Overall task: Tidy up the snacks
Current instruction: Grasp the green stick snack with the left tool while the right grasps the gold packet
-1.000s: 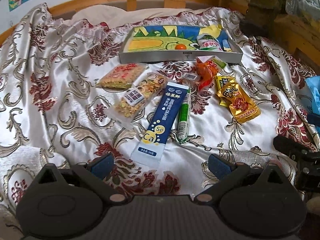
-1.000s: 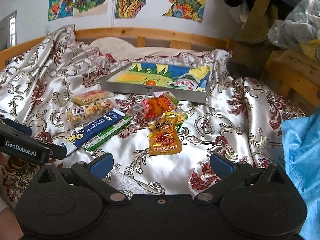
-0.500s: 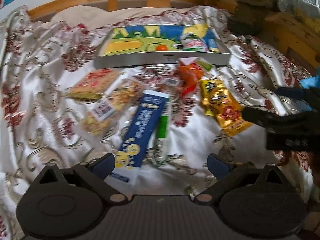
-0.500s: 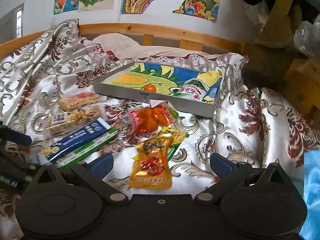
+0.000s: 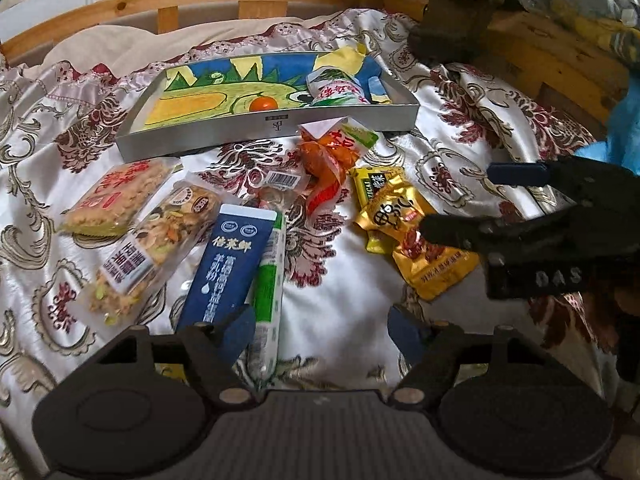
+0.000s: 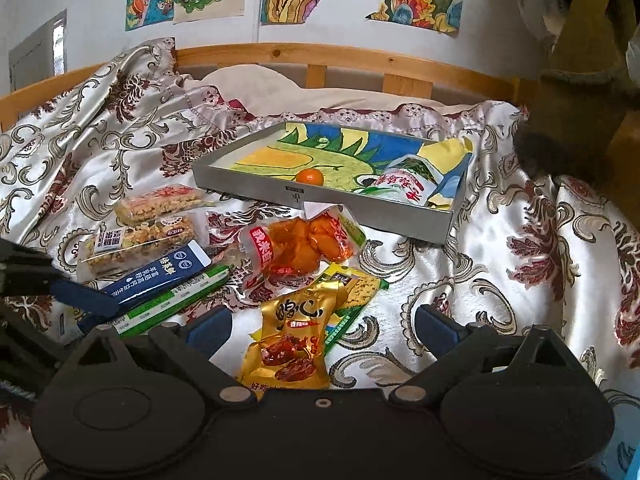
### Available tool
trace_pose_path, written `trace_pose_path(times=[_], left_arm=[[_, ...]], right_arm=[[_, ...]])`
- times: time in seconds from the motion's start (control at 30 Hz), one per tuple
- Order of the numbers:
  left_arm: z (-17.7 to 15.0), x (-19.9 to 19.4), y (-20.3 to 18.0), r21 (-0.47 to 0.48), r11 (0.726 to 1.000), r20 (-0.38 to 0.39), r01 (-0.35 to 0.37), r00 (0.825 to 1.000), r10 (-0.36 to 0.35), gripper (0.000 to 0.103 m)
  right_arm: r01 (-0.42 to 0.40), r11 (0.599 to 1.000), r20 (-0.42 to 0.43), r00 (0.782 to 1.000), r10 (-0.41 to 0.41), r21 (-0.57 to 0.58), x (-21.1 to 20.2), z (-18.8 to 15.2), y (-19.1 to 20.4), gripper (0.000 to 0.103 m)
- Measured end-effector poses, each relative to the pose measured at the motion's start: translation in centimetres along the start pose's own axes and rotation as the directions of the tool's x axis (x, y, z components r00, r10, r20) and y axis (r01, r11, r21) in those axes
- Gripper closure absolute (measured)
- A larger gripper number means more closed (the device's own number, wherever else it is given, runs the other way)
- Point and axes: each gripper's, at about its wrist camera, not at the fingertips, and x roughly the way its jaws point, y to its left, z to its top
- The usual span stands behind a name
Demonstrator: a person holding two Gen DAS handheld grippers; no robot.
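Several snack packets lie on a satin bedspread in front of a grey tray (image 5: 224, 132) (image 6: 248, 188). The tray holds a small orange (image 5: 263, 103) and a white packet (image 5: 338, 88). My left gripper (image 5: 322, 330) is open, its fingers astride the near end of a green stick pack (image 5: 269, 276), next to a blue sachet (image 5: 230, 264). My right gripper (image 6: 322, 330) is open, its fingers either side of a gold packet (image 6: 294, 340). The right gripper also shows in the left wrist view (image 5: 460, 204), over that gold packet (image 5: 424, 258).
Two nut bars (image 5: 120, 196) (image 5: 160, 236) lie left. An orange packet (image 5: 328, 160) and a yellow-green packet (image 6: 356, 292) lie in the middle. A wooden bed rail (image 6: 320, 60) runs behind. Wooden furniture (image 5: 560, 56) and blue cloth (image 5: 624, 120) stand right.
Both grippers have moved forward, closer to the snacks. The right gripper now reaches over the gold packet, and the left has closed in on the green stick pack.
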Motion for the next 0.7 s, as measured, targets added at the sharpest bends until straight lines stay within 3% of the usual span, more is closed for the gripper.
trace_pose_path(times=[0.37, 0.57, 0.7], left_arm=[[1.0, 1.8, 2.0, -0.138, 0.990, -0.018, 0.038, 0.999, -0.041, 0.036], [1.6, 2.6, 2.8, -0.184, 0.982, -0.023, 0.042, 0.999, -0.047, 0.046], [1.8, 3.0, 3.1, -0.203, 0.978, -0.025, 0.045, 0.998, -0.051, 0.048]], right_arm=[[-0.002, 0.999, -0.009, 1.000, 0.002, 0.036, 0.5, -0.1, -0.1, 0.015], [-0.008, 0.999, -0.027, 1.000, 0.009, 0.036, 1.0, -0.3, -0.1, 0.023], [-0.018, 1.000, -0.049, 0.999, 0.020, 0.025, 1.5, -0.5, 0.2, 0.027]])
